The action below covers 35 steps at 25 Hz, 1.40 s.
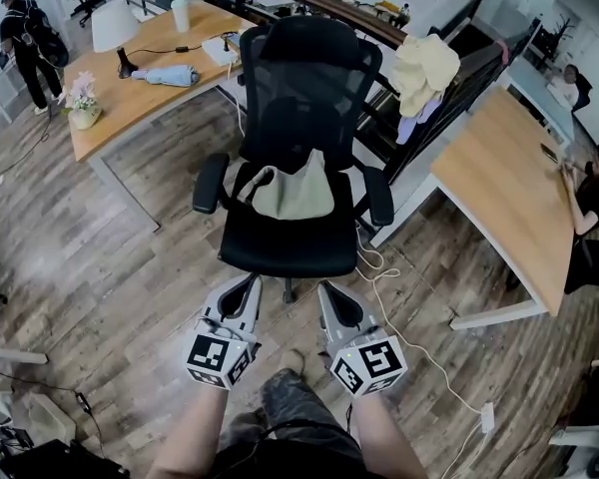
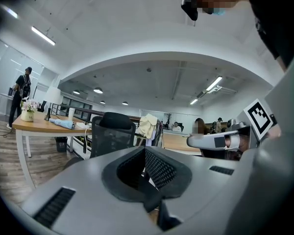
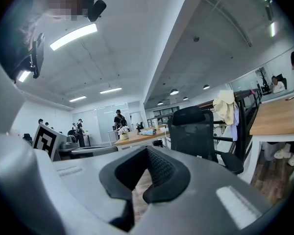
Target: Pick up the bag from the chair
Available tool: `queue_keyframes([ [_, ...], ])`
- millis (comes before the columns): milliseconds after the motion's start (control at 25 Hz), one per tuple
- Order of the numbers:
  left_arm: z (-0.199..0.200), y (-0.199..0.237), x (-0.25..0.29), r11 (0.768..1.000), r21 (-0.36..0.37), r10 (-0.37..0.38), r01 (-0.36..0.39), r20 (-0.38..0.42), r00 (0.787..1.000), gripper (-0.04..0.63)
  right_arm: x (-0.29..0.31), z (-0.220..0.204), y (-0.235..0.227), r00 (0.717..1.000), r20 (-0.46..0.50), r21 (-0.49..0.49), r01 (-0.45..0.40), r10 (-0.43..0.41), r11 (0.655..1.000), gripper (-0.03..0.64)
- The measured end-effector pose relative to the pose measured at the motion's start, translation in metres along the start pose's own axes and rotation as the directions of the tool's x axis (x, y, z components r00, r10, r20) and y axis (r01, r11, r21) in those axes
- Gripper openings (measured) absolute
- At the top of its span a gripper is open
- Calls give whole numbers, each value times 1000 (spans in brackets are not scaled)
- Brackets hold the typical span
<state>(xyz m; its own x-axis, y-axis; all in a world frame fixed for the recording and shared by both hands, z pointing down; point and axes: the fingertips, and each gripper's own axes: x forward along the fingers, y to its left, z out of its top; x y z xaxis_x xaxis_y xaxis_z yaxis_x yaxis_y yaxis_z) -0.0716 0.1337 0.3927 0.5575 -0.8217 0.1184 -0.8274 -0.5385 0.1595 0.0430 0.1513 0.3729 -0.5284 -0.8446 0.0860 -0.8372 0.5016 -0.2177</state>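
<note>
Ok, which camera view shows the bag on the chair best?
The head view: the beige bag lies fully visible on the office chair seat, against the backrest. The left and right gripper views show the chair's backrest, but no bag is in sight there.

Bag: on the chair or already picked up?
On the office chair. The beige bag lies slumped on its seat against the backrest; left gripper and right gripper are short of it, shut, empty.
</note>
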Motion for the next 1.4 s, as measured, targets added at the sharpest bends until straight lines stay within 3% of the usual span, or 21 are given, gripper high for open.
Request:
queue_keyframes([
  [400, 3, 10, 54, 1000, 2, 16, -16, 9, 1000, -2, 38, 2, -37, 999, -11, -4, -45, 45, 999, 8],
  [920, -5, 25, 85, 1000, -5, 23, -23, -8, 1000, -3, 67, -7, -54, 998, -27, 11, -53, 53, 999, 8],
  [1400, -15, 62, 161, 999, -18, -29, 28, -48, 998, -3, 135, -14, -102, 997, -66, 27, -28, 30, 999, 8],
])
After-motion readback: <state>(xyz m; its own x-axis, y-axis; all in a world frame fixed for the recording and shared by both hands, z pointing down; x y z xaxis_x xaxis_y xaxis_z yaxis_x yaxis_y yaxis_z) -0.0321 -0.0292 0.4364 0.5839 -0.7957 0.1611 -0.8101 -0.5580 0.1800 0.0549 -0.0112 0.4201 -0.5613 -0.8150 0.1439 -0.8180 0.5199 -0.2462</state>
